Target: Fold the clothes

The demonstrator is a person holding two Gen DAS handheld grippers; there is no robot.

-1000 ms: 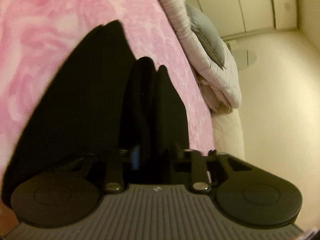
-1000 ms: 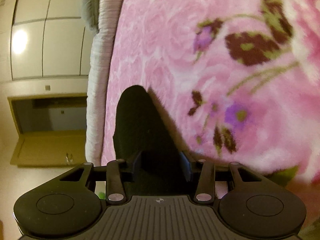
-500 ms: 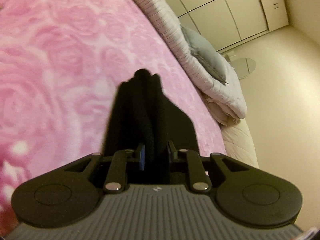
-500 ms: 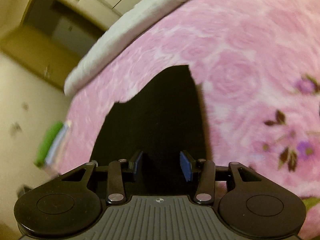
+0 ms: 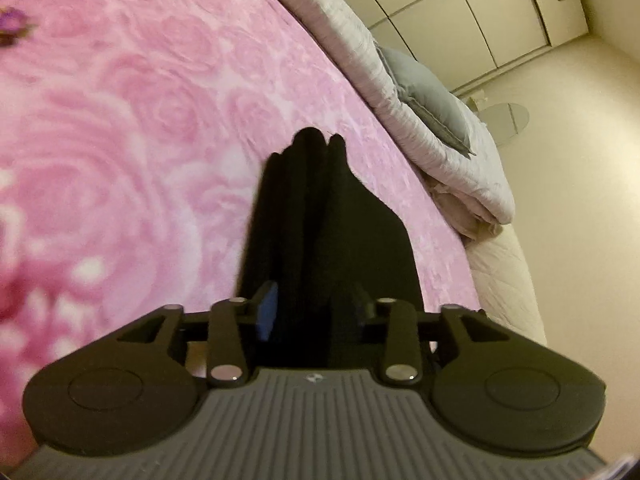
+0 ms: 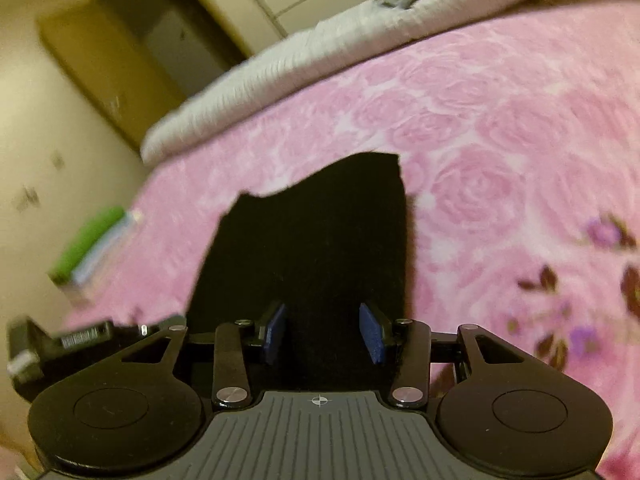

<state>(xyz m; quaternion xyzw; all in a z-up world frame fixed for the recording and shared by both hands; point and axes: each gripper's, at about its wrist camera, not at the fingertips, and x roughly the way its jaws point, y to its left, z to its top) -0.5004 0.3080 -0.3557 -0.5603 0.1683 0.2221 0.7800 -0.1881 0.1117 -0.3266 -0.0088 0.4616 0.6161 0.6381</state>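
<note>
A black garment (image 5: 320, 216) lies on the pink rose-patterned blanket (image 5: 140, 120), bunched into narrow folds ahead of my left gripper (image 5: 316, 312). The left gripper's jaws stand apart with black cloth running between them. In the right wrist view the same garment (image 6: 320, 232) lies flat as a wide black panel. My right gripper (image 6: 324, 332) is open, its blue pads (image 6: 370, 334) well apart over the cloth's near edge. The other gripper's body (image 6: 60, 344) shows at the lower left.
A rolled white quilt (image 5: 420, 120) with a grey pillow (image 5: 424, 88) lies along the bed's far side. Cream wardrobe doors (image 5: 500, 12) stand behind. A green and white object (image 6: 92, 244) sits beyond the bed's left edge. A wooden alcove (image 6: 120, 48) is at the back.
The left gripper's jaws have spread wider around the bunched cloth. The right view has swung so the garment lies as a wide flat panel, and the right jaws have opened further.
</note>
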